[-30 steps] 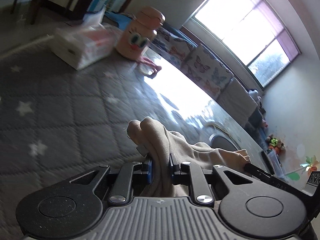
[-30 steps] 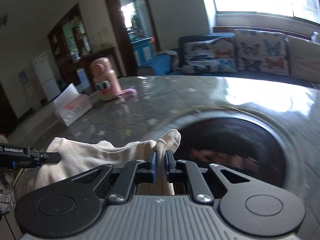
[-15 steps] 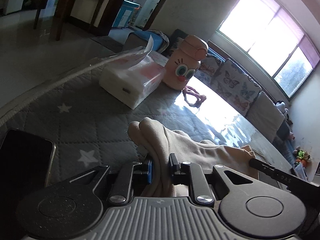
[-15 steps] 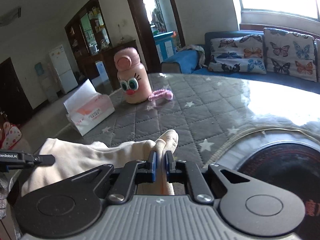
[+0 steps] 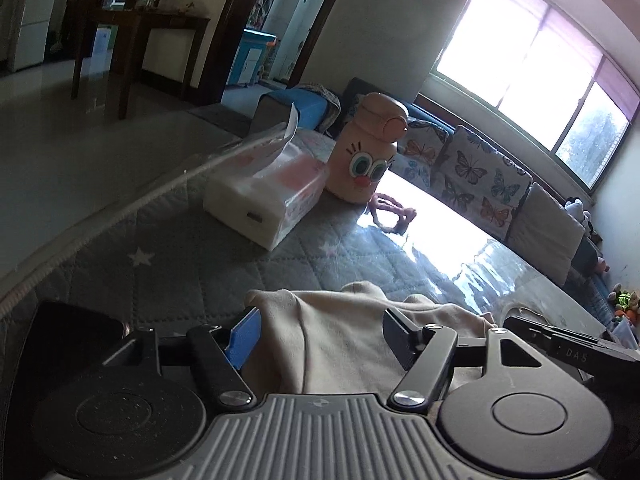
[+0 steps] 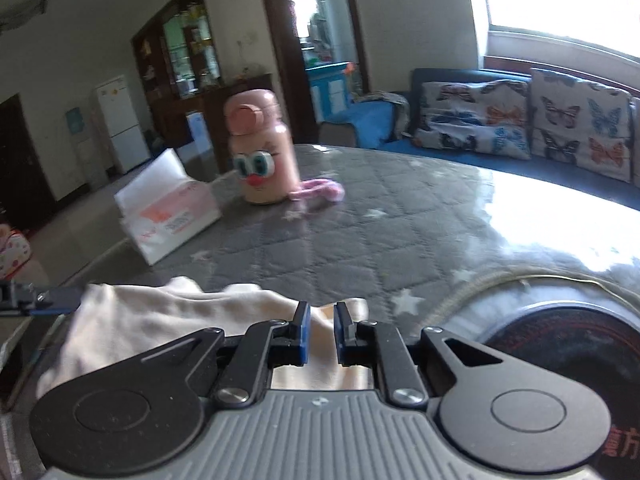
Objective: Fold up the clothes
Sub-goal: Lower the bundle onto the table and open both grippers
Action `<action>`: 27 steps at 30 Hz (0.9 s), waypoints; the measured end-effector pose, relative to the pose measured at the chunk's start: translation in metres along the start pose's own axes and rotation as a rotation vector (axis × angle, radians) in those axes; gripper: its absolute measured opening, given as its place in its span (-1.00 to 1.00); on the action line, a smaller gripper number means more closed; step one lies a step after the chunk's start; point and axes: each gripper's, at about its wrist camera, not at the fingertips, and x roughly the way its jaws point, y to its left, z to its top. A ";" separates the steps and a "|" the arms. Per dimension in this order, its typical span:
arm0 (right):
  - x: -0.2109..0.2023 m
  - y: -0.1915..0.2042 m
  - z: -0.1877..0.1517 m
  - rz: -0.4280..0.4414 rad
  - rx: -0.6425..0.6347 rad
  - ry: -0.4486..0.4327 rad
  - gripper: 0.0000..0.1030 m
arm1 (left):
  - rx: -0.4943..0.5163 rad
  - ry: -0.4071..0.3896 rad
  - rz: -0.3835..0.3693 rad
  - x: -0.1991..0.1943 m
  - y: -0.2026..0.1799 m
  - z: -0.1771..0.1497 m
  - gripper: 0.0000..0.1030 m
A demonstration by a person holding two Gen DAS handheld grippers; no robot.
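Note:
A cream garment [image 5: 340, 344] lies bunched on the grey quilted mat [image 5: 200, 248]. My left gripper [image 5: 322, 330] stands over it with its jaws wide and opening. The cloth lies between the pads, untouched by either. In the right wrist view the same garment [image 6: 160, 320] spreads to the left. My right gripper [image 6: 321, 330] has its jaws a narrow gap apart and opening. Cloth shows through that gap, and the pads do not press it. The left gripper's finger [image 6: 44, 300] shows at the garment's far left end, and the right gripper's finger [image 5: 560, 344] at its right end.
A tissue pack [image 5: 268, 196] and a pink bottle with a cartoon face [image 5: 368, 152] stand further back on the mat, with a pink strap [image 5: 392, 212] beside the bottle. A dark phone [image 5: 76, 320] lies near left. A dark round inset [image 6: 560, 344] sits at right.
The left jaws have sprung wide and let go of the garment, which has dropped flat onto the mat. The right jaws have parted slightly and the fold no longer stands up between them.

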 end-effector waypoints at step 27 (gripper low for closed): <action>0.064 0.039 0.004 0.033 -0.119 0.069 -0.51 | 0.164 0.092 0.204 0.084 -0.025 0.004 0.95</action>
